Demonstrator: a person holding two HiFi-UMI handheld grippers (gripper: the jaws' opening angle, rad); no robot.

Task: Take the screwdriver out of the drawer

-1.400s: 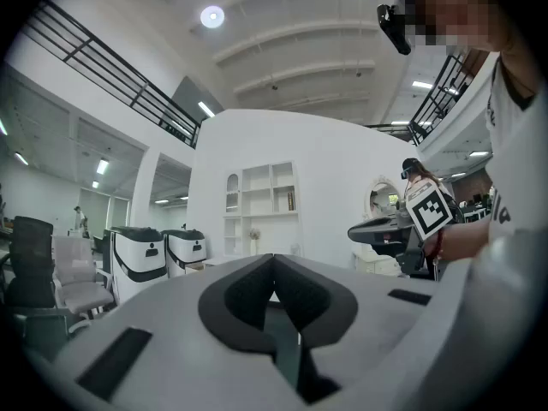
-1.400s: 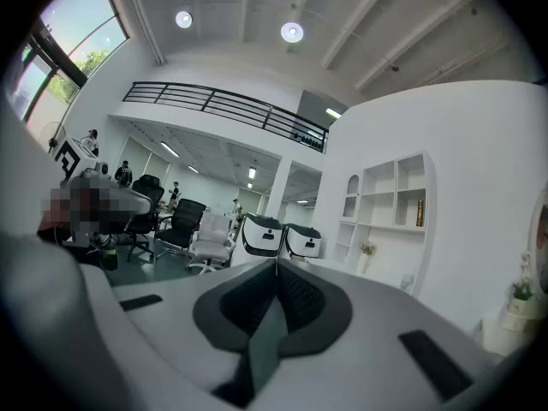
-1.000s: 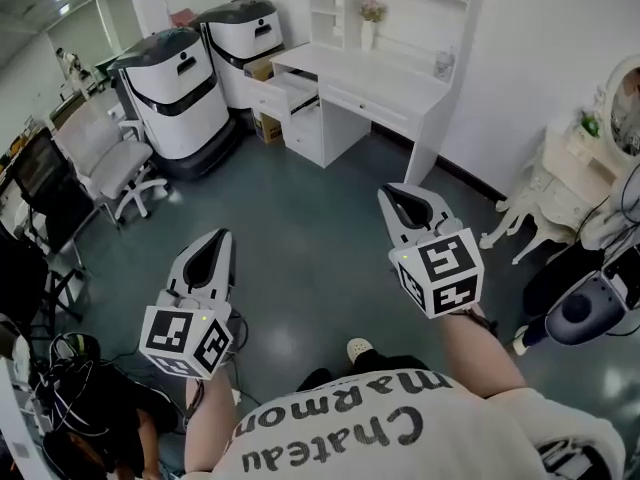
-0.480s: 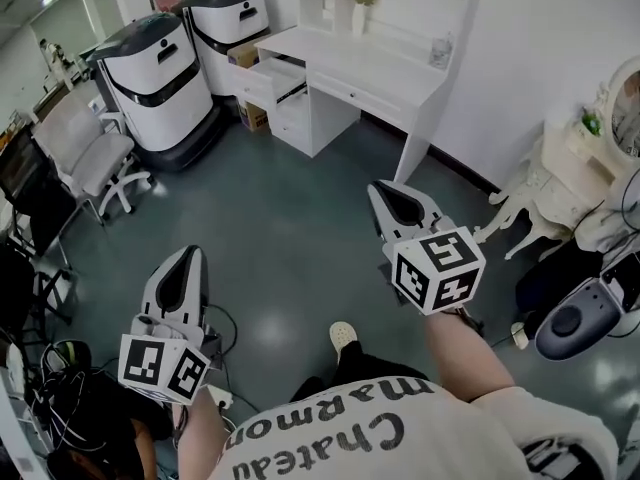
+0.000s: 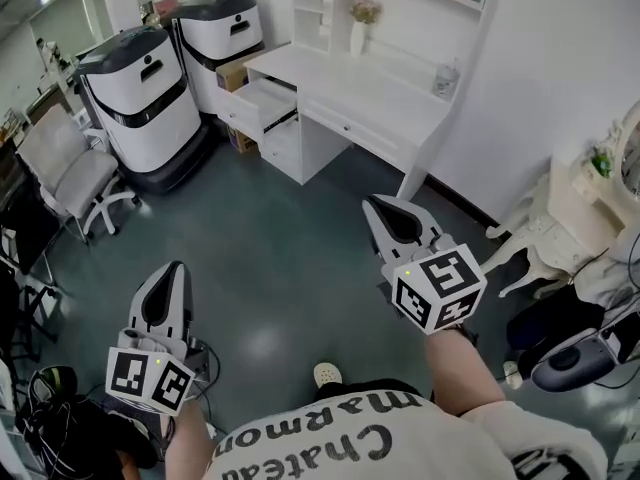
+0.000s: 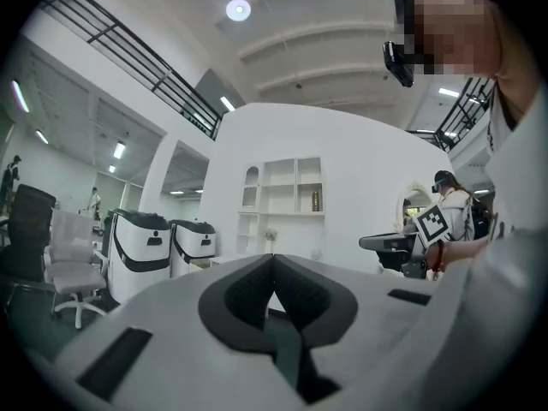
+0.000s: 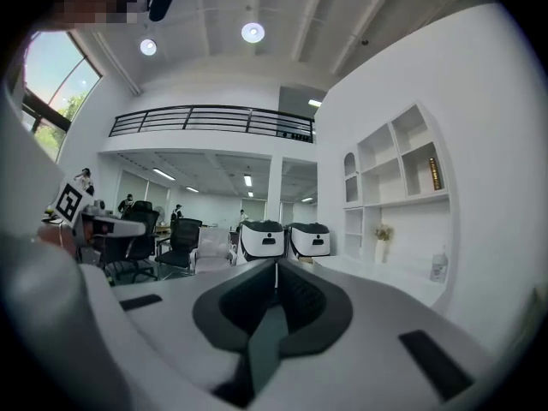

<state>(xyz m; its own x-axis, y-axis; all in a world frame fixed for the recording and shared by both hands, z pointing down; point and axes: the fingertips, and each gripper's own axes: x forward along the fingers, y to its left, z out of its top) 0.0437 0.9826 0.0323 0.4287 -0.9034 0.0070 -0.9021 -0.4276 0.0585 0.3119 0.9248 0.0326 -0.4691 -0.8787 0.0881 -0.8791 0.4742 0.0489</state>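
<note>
A white desk point(image 5: 360, 88) stands against the far wall, and its top-left drawer point(image 5: 262, 103) is pulled open. I see no screwdriver; the drawer's inside is too far off to make out. My left gripper point(image 5: 172, 268) is held low at the left over the floor, jaws together and empty. My right gripper point(image 5: 372, 204) is held higher at the right, jaws also together with nothing between them. Both point toward the desk, well short of it. In the left gripper view the left gripper point(image 6: 272, 259) is shut; in the right gripper view the right gripper point(image 7: 276, 264) is shut.
Two white-and-black machines point(image 5: 148, 93) stand left of the desk. A white office chair point(image 5: 62, 168) and dark chairs line the left side. An ornate white table point(image 5: 585, 193) stands at the right. Cables lie on the floor at bottom left point(image 5: 50, 418). Dark grey floor point(image 5: 280, 248) lies between me and the desk.
The desk and the machines have come nearer and lower in the head view as I walk toward them. Both grippers moved along with me, still shut.
</note>
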